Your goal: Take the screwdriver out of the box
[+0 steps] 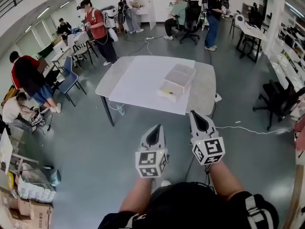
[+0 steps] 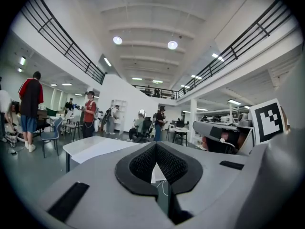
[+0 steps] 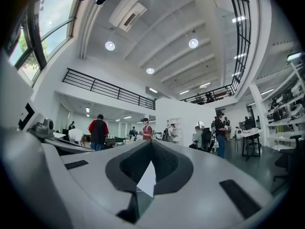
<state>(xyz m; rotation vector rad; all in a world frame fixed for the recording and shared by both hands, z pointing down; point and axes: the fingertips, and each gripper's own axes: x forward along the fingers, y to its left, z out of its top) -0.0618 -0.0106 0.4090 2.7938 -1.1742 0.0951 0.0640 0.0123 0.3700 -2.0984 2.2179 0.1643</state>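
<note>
A white lidded box [image 1: 177, 80] lies on the right part of a light grey table [image 1: 138, 80], on a white sheet. No screwdriver shows; the box looks closed. Both grippers hang side by side over the floor, short of the table's near edge, and point toward it. My left gripper [image 1: 155, 129] has its jaws together with nothing between them. My right gripper [image 1: 195, 114] is likewise shut and empty. In the left gripper view the left gripper [image 2: 155, 146] points level at the table [image 2: 93, 147]. In the right gripper view the right gripper [image 3: 151, 143] aims slightly upward into the hall.
A blue chair [image 1: 69, 78] stands left of the table and a black office chair [image 1: 281, 99] to the right. A white cable [image 1: 248, 129] runs across the grey floor near the table's right leg. Several people stand or sit farther back and at the left.
</note>
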